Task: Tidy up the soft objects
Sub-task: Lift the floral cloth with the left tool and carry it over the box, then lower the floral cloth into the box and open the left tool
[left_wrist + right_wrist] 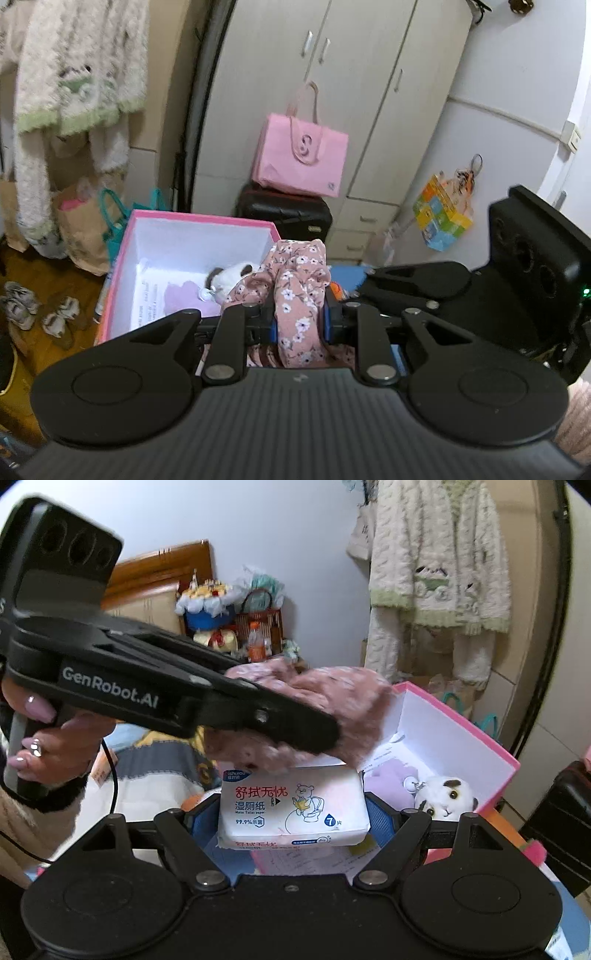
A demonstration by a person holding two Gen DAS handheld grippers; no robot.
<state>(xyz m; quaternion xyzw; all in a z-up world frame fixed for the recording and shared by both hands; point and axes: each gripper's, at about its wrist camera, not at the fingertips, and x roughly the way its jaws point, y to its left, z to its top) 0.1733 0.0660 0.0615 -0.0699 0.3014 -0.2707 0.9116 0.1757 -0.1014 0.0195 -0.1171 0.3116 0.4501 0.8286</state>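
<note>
My left gripper [298,317] is shut on a pink floral cloth [295,288] and holds it just right of the open pink box [192,218]. In the right wrist view the left gripper [325,734] crosses from the left with the blurred cloth [332,698] above the box's near corner [461,716]. My right gripper [293,818] is shut on a white wet-wipes pack [291,808], held in front of the box. Inside the box lie a white plush cat [448,797] and a lilac soft item [388,784]; the plush also shows in the left wrist view [232,278].
A pink tote bag [301,158] sits on a black suitcase [284,214] before a white wardrobe [332,74]. A fluffy cream cardigan [439,561] hangs on the wall. Paper bags [81,229] and shoes [40,310] lie on the floor at left. Papers [317,860] lie under the right gripper.
</note>
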